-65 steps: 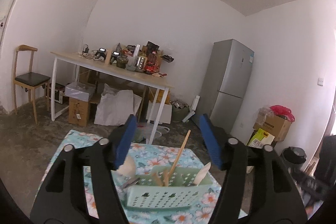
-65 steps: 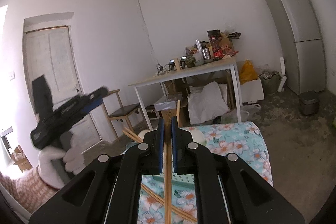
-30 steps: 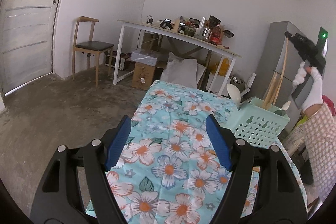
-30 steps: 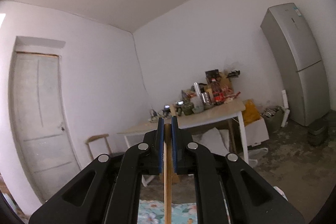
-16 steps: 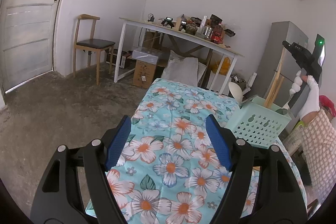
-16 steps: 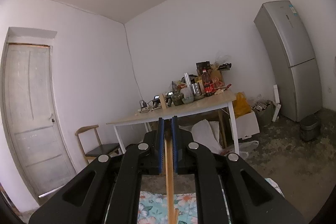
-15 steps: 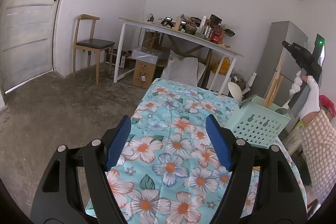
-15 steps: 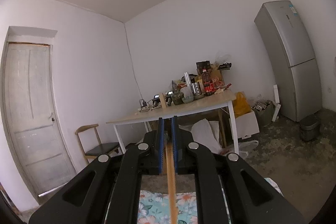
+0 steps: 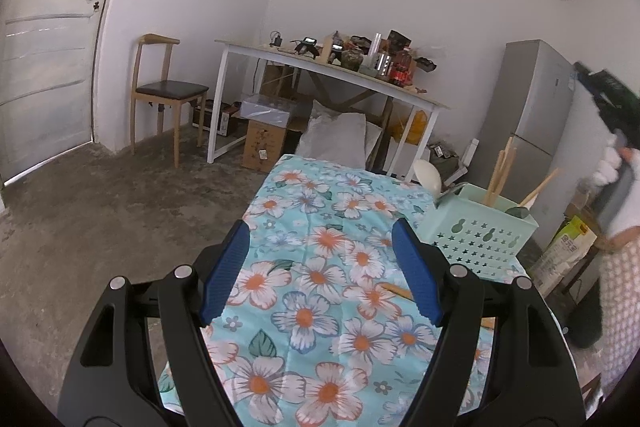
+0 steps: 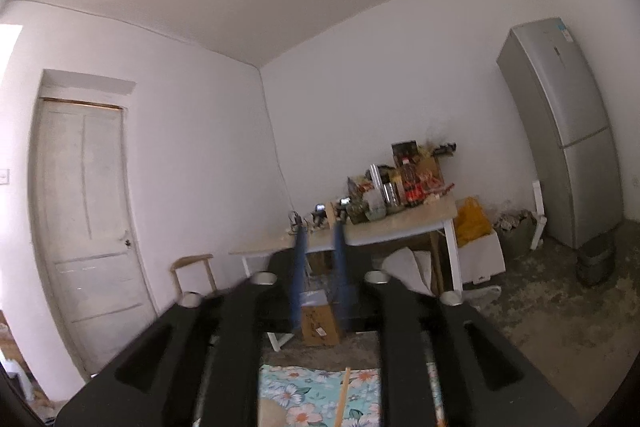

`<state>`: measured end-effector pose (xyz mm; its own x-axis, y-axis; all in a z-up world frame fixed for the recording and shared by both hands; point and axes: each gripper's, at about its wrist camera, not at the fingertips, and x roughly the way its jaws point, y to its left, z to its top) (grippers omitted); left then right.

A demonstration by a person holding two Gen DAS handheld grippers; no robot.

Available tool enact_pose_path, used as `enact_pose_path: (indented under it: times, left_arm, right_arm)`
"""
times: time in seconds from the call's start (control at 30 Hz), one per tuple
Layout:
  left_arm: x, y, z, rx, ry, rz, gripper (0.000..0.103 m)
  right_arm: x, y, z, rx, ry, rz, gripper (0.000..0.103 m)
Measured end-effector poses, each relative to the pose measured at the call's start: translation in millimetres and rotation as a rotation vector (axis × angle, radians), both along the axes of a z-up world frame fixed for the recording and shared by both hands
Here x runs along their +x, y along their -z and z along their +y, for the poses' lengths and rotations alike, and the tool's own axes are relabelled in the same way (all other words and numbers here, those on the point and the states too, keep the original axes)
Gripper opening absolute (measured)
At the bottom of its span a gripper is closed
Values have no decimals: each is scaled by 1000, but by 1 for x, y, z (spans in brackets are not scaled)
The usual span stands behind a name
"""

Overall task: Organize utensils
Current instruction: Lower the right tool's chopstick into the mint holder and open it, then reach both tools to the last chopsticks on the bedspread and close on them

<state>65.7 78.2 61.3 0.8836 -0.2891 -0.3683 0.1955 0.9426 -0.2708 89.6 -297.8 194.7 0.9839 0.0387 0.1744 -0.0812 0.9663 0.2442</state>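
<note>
Utensils: wooden chopsticks and a pale spoon are standing upright in a mint-green plastic basket, boxy w/ star-shaped cut-outs in its wall, sitting near the far right edge of the table. The table is wearing a floral cloth, turquoise w/ orange-centred white flowers, smooth but lightly creased. One more wooden stick is lying flat on the cloth, partly hidden behind the right blue pad.

Left gripper is hovering over the cloth's middle, fingers spread wide w/ nothing between them; ribbed blue pads on matte black arms. Basket is sitting ahead and to the right of it, apart from the fingers.

Right gripper, blurred, is pointing across the room, fingers parted w/ a narrow gap, holding nothing. A wooden stick is showing below it over the cloth.
</note>
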Motion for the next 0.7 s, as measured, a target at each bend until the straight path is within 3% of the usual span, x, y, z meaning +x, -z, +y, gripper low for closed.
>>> enact_pose_path:
  times: [0.2,0.4,0.7]
  left_arm:
    - [0,2,-13,0,42,14,70]
    - [5,6,-38,28,92,43,70]
    - [17,24,-97,131,199,121,70]
  right_arm:
    - [-58,18,6,-83,-24,55,39]
    - [-78,77,8,-108,1,295,42]
    - [-78,174,-21,97,38,675,42]
